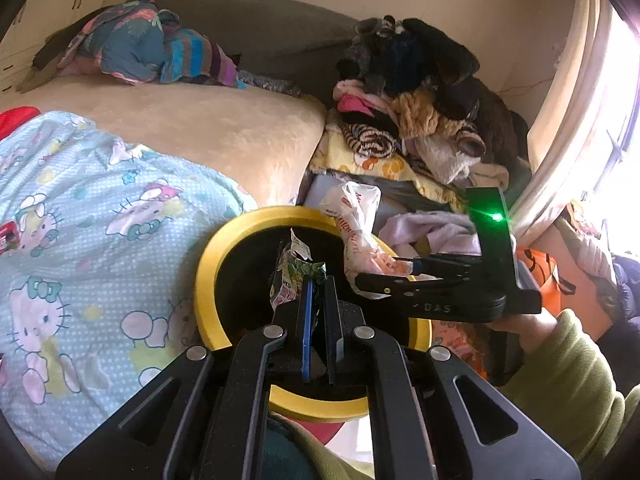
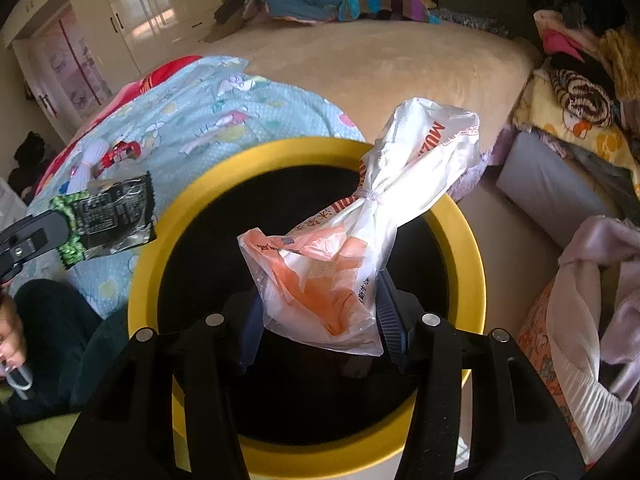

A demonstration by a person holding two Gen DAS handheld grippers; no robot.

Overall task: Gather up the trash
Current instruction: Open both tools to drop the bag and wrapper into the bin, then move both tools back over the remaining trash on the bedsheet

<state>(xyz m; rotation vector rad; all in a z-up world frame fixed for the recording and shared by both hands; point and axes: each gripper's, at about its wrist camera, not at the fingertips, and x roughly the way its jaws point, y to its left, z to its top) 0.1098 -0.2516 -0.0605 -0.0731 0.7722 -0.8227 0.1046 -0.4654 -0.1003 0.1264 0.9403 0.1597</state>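
Observation:
A round bin with a yellow rim point(image 1: 206, 264) point(image 2: 304, 148) and black inside stands beside the bed. My left gripper point(image 1: 318, 280) is shut on a crumpled green and black snack wrapper point(image 1: 294, 276), held over the bin's mouth; the wrapper also shows in the right wrist view point(image 2: 110, 216). My right gripper point(image 2: 320, 304) is shut on a knotted white and orange plastic bag point(image 2: 360, 216), held above the bin. In the left wrist view the right gripper point(image 1: 384, 276) holds that bag point(image 1: 356, 224) over the bin's far right rim.
A Hello Kitty quilt point(image 1: 92, 240) covers the bed at the left, with a small red packet point(image 2: 120, 152) lying on it. A heap of clothes point(image 1: 420, 120) is piled at the right. White wardrobes point(image 2: 120, 20) stand at the back.

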